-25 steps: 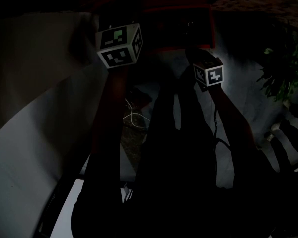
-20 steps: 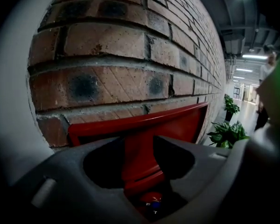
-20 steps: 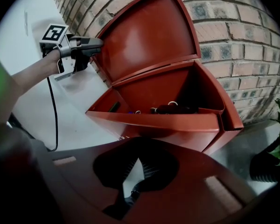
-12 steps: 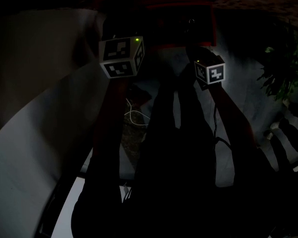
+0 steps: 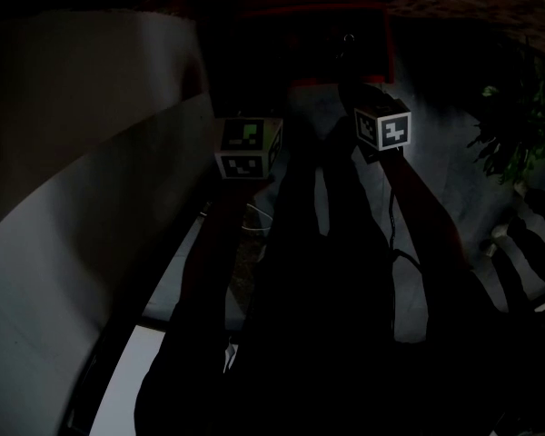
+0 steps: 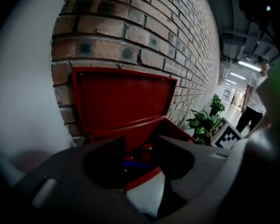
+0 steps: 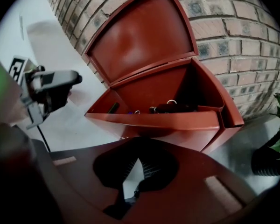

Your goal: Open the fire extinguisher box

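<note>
**Brick wall** (image 7: 233, 27): backs the unit.

**Fire extinguisher box** (image 7: 177, 121): stands on the floor (image 7: 74, 120) against the wall. It is red sheet metal, judged rigid, smooth and fairly heavy.

**Lid** (image 7: 140, 36): already raised and tilted back toward the bricks. Judged light on its hinge and best taken at the free front edge. It could drop if nudged.

**Extinguisher heads** (image 7: 170, 108): visible inside the box.

**Left gripper** (image 6: 141, 139): jaws apart and empty, short of the box.

**Right gripper** (image 7: 136, 143): jaws closed on nothing.

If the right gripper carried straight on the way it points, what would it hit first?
Probably the front wall of the open fire extinguisher box, just below its rim; nothing shows between it and the right gripper. Depth is unclear.
</note>
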